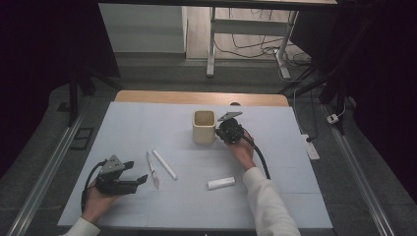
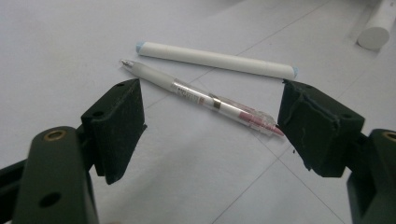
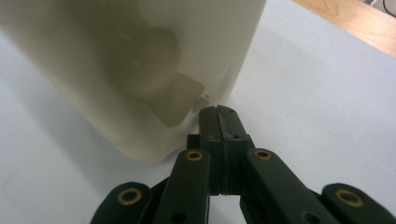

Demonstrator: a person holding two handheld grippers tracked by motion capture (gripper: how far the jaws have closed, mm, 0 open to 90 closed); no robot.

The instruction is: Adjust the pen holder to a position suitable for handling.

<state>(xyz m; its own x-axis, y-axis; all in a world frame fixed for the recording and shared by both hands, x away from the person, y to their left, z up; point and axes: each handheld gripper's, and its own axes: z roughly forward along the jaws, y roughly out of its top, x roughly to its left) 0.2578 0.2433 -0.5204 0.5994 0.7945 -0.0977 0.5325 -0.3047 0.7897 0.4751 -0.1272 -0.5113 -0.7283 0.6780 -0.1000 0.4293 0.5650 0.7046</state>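
A cream square cup (image 1: 204, 127) stands upright at the middle back of the white mat (image 1: 147, 123). My right gripper (image 1: 219, 132) lies just to its right, pointing at it. In the right gripper view the jaws are pressed together, and the right gripper (image 3: 218, 111) has its tips at the foot of the cup (image 3: 140, 56); I cannot tell if they touch it. My left gripper (image 1: 137, 172) rests at the front left, open and empty. In the left gripper view a clear pen (image 2: 201, 98) and a white stick (image 2: 217, 60) lie on the mat just beyond the open left gripper (image 2: 211, 119).
The pen (image 1: 152, 169) and white stick (image 1: 164, 164) lie side by side left of centre. A short white cylinder (image 1: 221, 183) lies at the front middle, also visible as the cylinder (image 2: 376, 28). The wooden table edge (image 1: 201, 97) runs behind the mat.
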